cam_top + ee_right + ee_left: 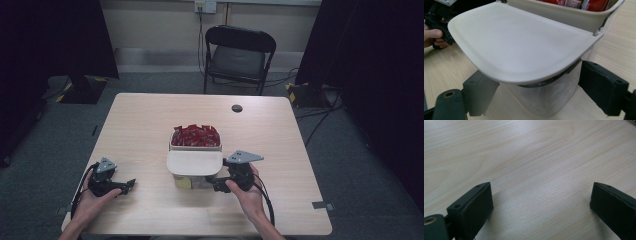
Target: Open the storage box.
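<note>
While the left gripper [131, 184] rests open on the table [150, 120] at 8 o'clock, the right gripper [214, 184] straddles the container [544, 97] under its lid [519, 47], jaws apart.

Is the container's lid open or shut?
Open: the lid is swung toward the person, exposing red packets inside the container.

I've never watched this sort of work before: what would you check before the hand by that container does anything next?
1. Right gripper open: ok, jaws stand either side of the clear container.
2. Jaws touching the container: cannot tell.
3. Lid open: ok, it juts out over the jaws.
4. Red packets inside the container: ok.
5. Left gripper empty: ok, open over bare table.
6. Container upright: ok.
</note>
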